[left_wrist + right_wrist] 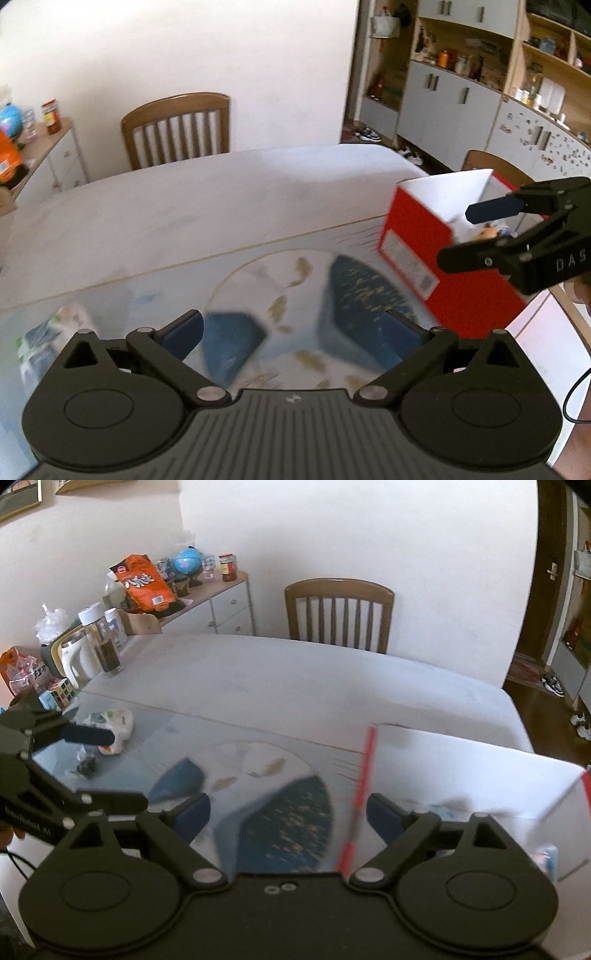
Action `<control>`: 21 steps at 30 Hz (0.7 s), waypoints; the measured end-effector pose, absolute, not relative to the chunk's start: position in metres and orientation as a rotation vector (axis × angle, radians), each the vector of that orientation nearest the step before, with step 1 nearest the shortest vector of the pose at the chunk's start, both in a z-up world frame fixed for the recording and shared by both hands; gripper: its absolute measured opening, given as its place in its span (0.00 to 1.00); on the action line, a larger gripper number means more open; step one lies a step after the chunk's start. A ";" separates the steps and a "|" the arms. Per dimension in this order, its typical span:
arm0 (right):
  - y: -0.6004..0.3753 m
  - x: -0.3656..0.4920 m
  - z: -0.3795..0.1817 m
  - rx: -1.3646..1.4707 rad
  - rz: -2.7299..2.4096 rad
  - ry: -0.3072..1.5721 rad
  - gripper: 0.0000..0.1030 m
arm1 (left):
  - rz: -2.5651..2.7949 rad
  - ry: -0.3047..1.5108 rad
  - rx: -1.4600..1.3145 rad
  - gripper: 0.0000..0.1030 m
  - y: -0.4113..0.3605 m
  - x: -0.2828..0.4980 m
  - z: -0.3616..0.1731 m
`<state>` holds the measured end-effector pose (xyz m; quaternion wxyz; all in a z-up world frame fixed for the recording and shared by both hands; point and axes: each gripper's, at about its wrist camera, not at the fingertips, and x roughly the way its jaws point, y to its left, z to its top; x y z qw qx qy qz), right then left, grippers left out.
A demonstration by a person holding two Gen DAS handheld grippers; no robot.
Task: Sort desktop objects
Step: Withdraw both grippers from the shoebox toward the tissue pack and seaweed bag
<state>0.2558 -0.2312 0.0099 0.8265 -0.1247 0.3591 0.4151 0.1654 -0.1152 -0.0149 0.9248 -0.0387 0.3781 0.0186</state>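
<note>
**Both grippers wide open, nothing held, box at my right**

I'm looking down the left gripper [291,332] and its jaws are standing wide apart with nothing between them. Under the gap I'm seeing only the blurred mat [280,295], pale with dark blue patches, lying on the table [184,206]. Just outside my left finger a crumpled wrapper [55,332] is lying on the mat, clear of the pad.

Ahead and to the right of this gripper the red box [436,258] is standing on the table, its white inside showing from above. A few small things are lying in it, too blurred for me to name. The right gripper [461,236] is hanging just over the box's near wall, jaws spread, gripping nothing.

Switching to the right wrist view: the right gripper [288,812] is also as good as fully open and empty. The box [461,768] is sitting right under and ahead of my right finger, its red edge running up between the two fingers. The mat [280,812] is showing beneath the left finger.

Off to the left the left gripper [122,771] is hovering, jaws open, its upper finger in front of the wrapper [114,723] without my being able to tell contact. Near it a small dark scrap [86,766] is lying on the mat. Further left a puzzle cube [62,692] and a bottle [101,642] are standing at the table's edge. A chair [338,613] is standing beyond the far side.
</note>
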 end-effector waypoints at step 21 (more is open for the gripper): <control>-0.071 0.213 0.013 -0.244 1.005 0.764 0.89 | 0.246 0.763 -0.152 1.00 -0.003 0.101 -0.038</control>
